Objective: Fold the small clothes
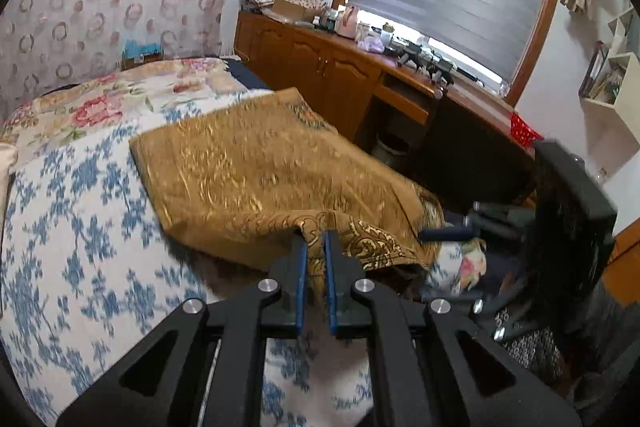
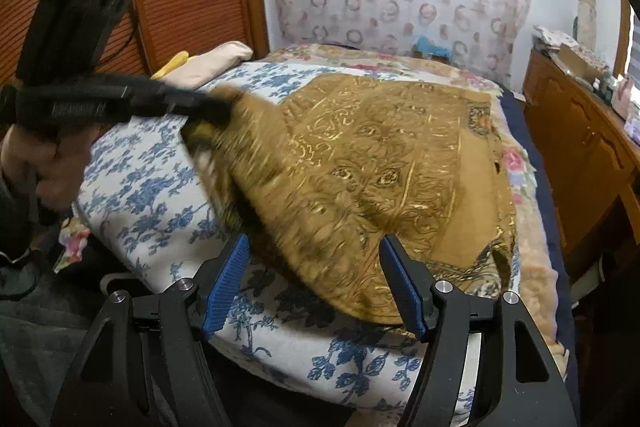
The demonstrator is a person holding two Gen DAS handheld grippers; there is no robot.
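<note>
Left wrist view: the left tongs (image 1: pixel 316 243) are pinched narrow on a corner of the gold patterned cloth (image 1: pixel 256 163), whose gathered edge hangs between the blue pads (image 1: pixel 301 279) while the rest spreads ahead of them over the bed (image 1: pixel 80 211) with its blue-flowered cover. In the right wrist view the right tongs (image 2: pixel 314 247) stand wide with nothing gripped, the cloth's near edge lying just beyond and between their fingertips, and the left tongs appear up to their left, blurred, at the cloth's raised corner.
</note>
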